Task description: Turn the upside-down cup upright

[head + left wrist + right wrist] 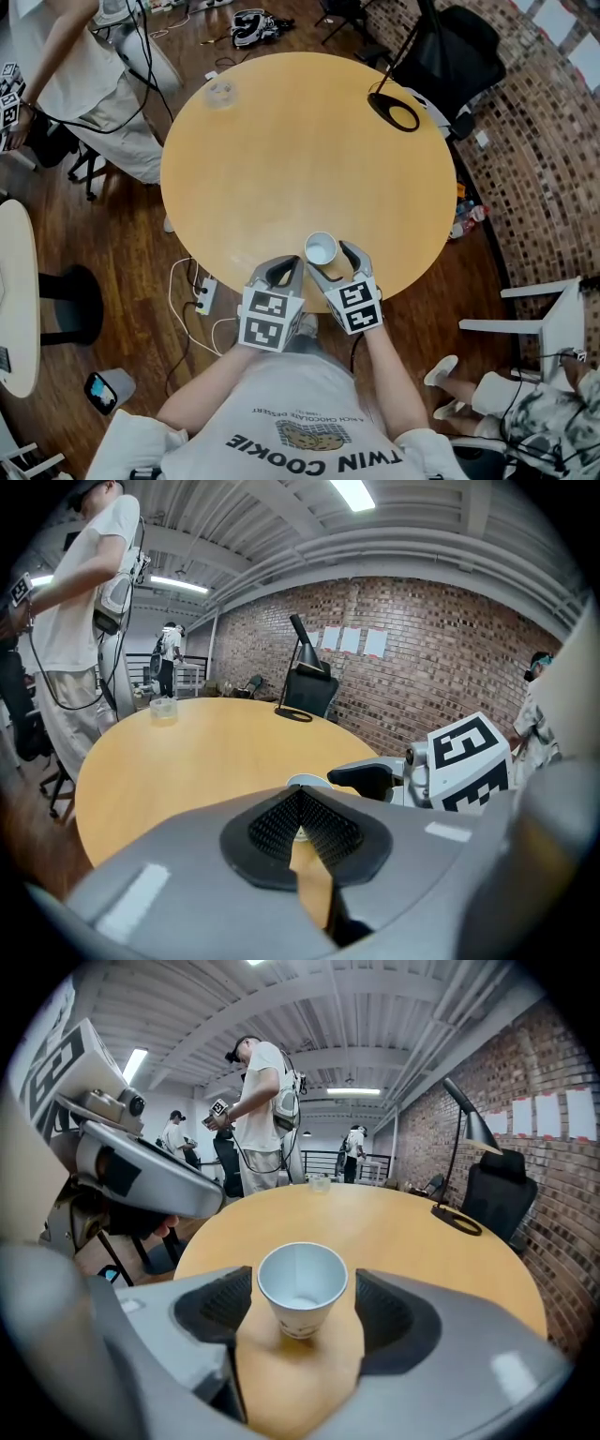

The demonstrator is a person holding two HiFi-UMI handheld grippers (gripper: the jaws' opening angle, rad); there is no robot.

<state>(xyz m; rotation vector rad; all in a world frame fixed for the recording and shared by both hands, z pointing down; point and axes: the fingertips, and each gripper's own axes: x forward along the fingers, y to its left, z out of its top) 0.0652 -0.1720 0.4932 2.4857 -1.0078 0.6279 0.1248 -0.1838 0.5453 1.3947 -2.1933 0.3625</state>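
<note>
A white paper cup stands upright, mouth up, on the round wooden table near its front edge. My right gripper is open with the cup between its two jaws. A small gap shows on each side, so neither pad touches it. My left gripper sits just left of the cup, shut with nothing in it. In the left gripper view, the pads meet at the tips and the cup's rim peeks out just beyond them.
A black lamp base rests at the table's far right, with a black chair behind it. A small clear container sits at the far left edge. A person stands left of the table. A power strip lies on the floor.
</note>
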